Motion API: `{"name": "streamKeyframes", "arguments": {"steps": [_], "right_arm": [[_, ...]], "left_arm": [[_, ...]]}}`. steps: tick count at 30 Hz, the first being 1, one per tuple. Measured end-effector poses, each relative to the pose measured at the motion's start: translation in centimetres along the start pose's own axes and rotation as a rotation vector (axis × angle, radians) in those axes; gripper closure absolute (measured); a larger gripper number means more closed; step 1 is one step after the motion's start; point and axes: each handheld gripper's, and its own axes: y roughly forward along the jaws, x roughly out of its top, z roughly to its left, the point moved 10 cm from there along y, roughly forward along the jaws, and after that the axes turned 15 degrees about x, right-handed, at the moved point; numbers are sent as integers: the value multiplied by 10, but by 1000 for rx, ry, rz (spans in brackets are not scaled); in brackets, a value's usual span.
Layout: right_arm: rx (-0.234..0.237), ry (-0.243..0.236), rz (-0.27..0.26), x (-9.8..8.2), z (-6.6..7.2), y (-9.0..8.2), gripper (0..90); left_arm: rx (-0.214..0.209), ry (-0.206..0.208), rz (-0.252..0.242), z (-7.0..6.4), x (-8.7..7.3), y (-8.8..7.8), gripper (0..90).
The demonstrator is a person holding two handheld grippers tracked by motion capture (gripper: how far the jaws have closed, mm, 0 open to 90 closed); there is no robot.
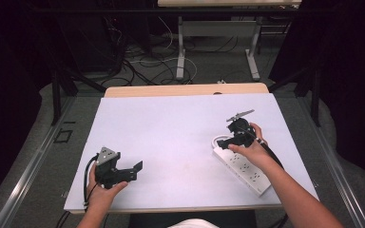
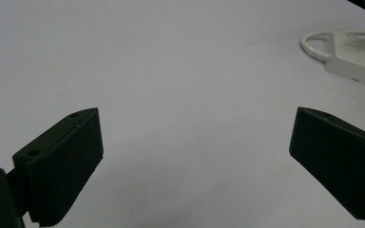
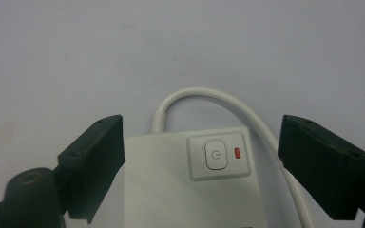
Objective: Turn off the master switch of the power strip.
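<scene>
Hovering over one end of a power strip (image 1: 241, 165), the right gripper (image 1: 238, 134) has its jaws spread wide, nothing held. In the right gripper view the right gripper (image 3: 200, 159) straddles the strip (image 3: 185, 190): a jaw stands off each side of the white body, neither touching it.

- Switch (image 3: 216, 155): white rocker in a grey frame on the strip's end, between the jaws.
- Lamp (image 3: 237, 153): small, red, just beside the switch.
- Cord (image 3: 204, 95): white, loops out of the strip's end face and curves back along the right jaw.
- Right hand (image 1: 254, 152): wrapped around the gripper body, over the strip.
- Strip: white, lying flat and slantwise at the right side of the surface (image 1: 171, 133), sockets up, its near end close to the front edge.

Left gripper (image 1: 119, 172): at the front left of the surface, well apart from the strip, jaws wide open and empty, held by the left hand (image 1: 102, 192). In the left gripper view the left gripper (image 2: 195, 156) frames bare white surface (image 2: 171, 71); strip (image 2: 356, 61) and cord loop (image 2: 311, 47) sit at the upper right.

- Surface: white sheet over a wooden top.
- Floor (image 1: 161, 61): grey, with loose cables beyond the far edge.
</scene>
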Motion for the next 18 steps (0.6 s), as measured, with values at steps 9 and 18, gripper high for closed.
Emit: {"name": "streamKeyframes", "arguments": {"steps": [9, 18], "right_arm": [[-28, -28, -34, 4, 5, -7, 0], [-37, -48, -30, 4, 10, -12, 0]], "left_arm": [[1, 0, 0, 0, 0, 0, 38], [2, 2, 1, 0, 0, 0, 38]]}}
